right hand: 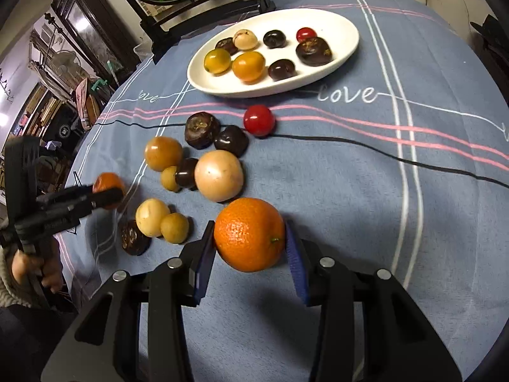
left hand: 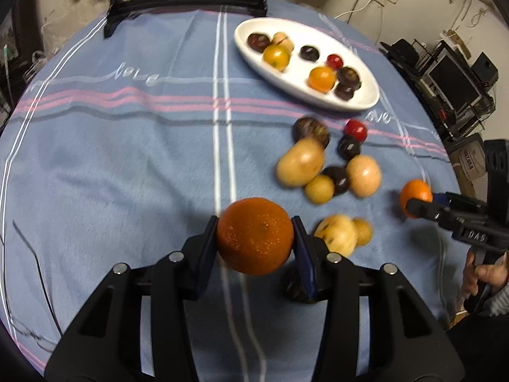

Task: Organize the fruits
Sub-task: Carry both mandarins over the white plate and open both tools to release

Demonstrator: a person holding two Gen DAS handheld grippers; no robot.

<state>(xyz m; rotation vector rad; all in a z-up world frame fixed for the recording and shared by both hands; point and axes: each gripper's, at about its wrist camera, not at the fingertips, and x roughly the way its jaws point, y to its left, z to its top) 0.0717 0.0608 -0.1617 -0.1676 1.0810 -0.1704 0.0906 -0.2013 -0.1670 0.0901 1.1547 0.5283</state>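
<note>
The left gripper (left hand: 255,237) is clamped on a dark orange (left hand: 255,235), one pad pressed to each side, and holds it above the blue striped cloth (left hand: 127,159) that covers the table. The right gripper (right hand: 249,238) is likewise closed on a brighter orange (right hand: 249,234), its blue pads (right hand: 294,254) against the peel; this fruit hangs clear of the cloth with its shadow below.

Beyond both grippers, a white oval plate (right hand: 343,22) sits near the far edge of the table with yellow, dark and red fruits in it. Between the plate and the grippers a loose cluster of fruits lies on the cloth: a red one (right hand: 259,120), several dark brown ones, and pale tan ones, some touching. A large tan fruit (right hand: 219,175) lies just beyond the right gripper's orange.
</note>
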